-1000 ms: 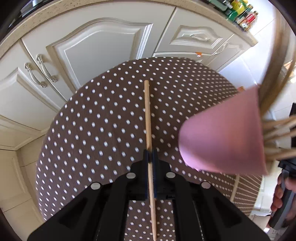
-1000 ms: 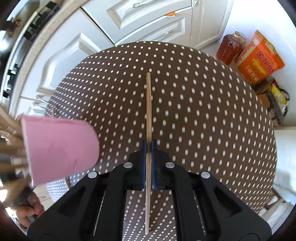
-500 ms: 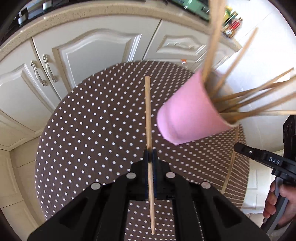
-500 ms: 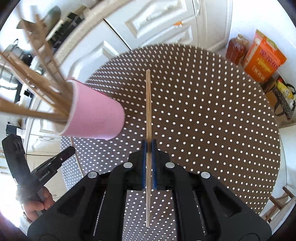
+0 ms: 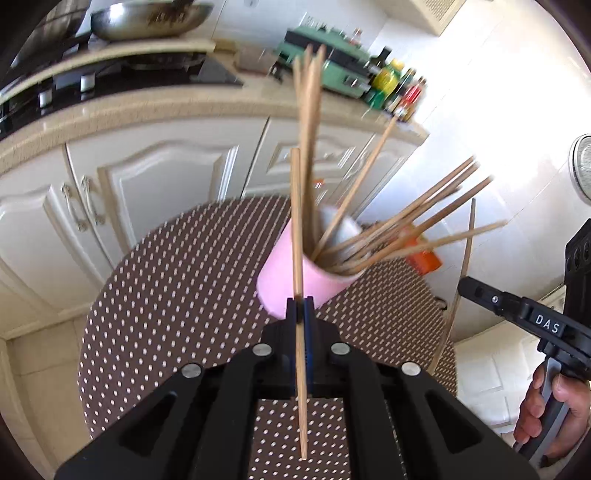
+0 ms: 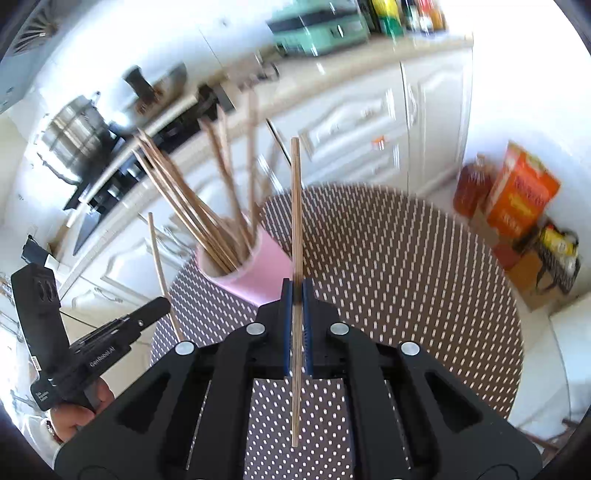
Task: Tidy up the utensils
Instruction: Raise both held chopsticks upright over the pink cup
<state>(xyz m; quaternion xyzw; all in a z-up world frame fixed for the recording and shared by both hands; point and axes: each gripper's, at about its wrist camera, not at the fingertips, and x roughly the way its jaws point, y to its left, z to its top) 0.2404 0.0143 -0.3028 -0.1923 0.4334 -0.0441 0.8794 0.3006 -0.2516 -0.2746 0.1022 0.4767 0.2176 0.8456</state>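
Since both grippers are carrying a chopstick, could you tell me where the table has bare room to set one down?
The dotted table is bare right of the pink cup, toward the orange box, and left of it toward the cabinets. It is crowded only above the cup, where the chopsticks fan out.

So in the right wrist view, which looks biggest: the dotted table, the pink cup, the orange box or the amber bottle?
1. Dotted table
2. Pink cup and orange box: look alike, and the cup sits nearer the camera, so unranked
3. Amber bottle

Home kitchen: cream panelled cabinets (image 5: 155,192) under a stone worktop (image 5: 122,114), gas hob (image 5: 122,74) with wok (image 5: 147,20), condiment bottles (image 5: 395,88) far right, polka-dot table (image 5: 177,295) near.
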